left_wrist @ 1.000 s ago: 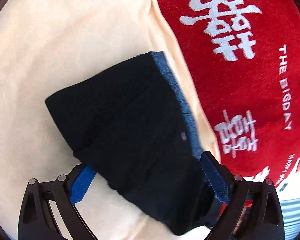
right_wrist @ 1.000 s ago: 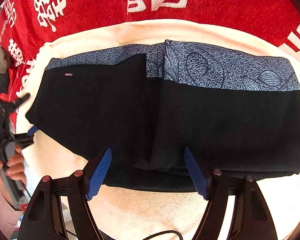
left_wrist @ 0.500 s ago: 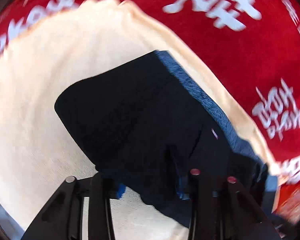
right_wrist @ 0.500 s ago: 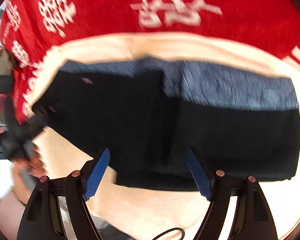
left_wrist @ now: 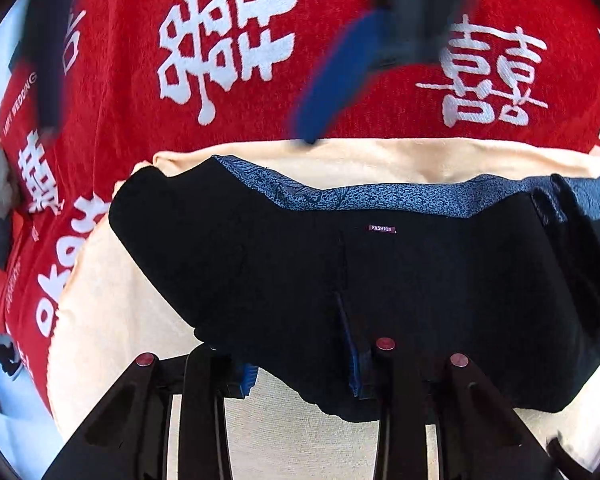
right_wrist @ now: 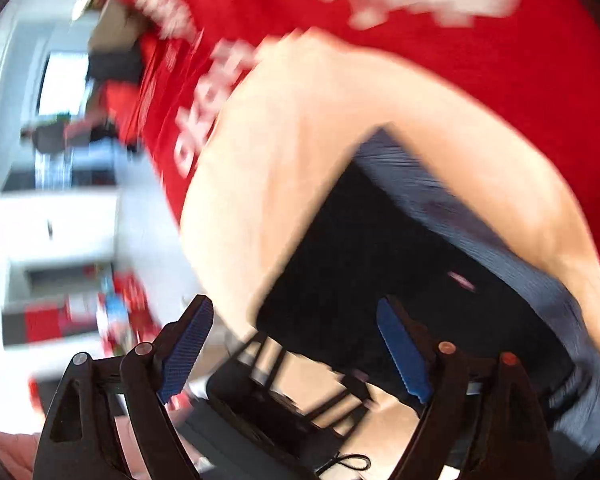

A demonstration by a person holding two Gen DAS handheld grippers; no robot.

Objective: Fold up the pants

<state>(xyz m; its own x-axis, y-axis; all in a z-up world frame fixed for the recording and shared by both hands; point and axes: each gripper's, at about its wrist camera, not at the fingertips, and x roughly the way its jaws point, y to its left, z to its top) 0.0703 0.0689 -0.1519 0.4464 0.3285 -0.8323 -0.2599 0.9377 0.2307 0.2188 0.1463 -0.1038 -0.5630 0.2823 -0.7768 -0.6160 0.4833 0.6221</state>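
Black pants (left_wrist: 380, 280) with a blue patterned waistband (left_wrist: 380, 196) and a small FASHION label (left_wrist: 382, 229) lie folded on a cream cloth (left_wrist: 120, 340). My left gripper (left_wrist: 300, 376) is shut on the pants' near edge, and the fabric bunches between its pads. In the right wrist view, which is blurred, my right gripper (right_wrist: 296, 352) hovers over the pants' (right_wrist: 380, 260) left corner; its jaws are opening and grip nothing. One of its blue pads (left_wrist: 332, 80) shows as a blur above the far side in the left wrist view.
A red blanket (left_wrist: 120, 80) with white characters lies under the cream cloth (right_wrist: 300, 140). Beyond its left edge are white furniture (right_wrist: 60, 220) and red clutter (right_wrist: 112, 312). A thin cable (right_wrist: 348, 462) loops near the bottom of the right wrist view.
My left gripper has shut on the pants' near edge and rolled, lifting the fabric. My right gripper has swung fast to the left, from the middle of the pants to their left corner.
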